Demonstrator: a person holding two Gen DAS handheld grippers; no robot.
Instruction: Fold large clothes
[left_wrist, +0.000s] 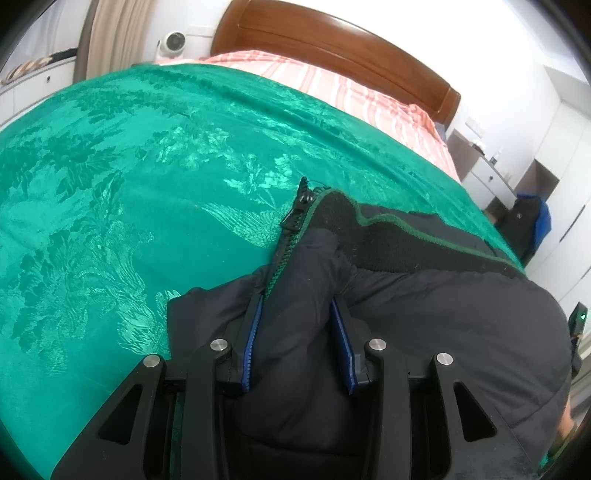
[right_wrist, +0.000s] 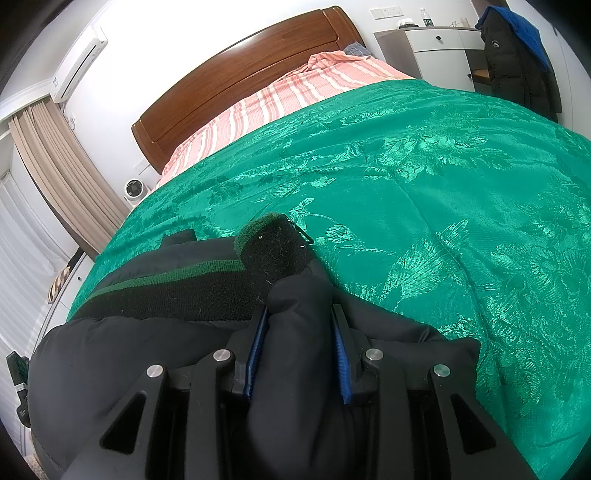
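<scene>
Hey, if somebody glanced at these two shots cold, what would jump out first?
The shiny green bedspread fills most of both views. At its near edge lies a dark padded jacket, bunched between the pads of the left gripper and the right gripper. Behind stands a brown wooden headboard.

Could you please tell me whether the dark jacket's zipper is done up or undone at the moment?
Undone, at least at the top. The zipper runs as one loose row of teeth along the dark jacket, with green bedspread beside it.
</scene>
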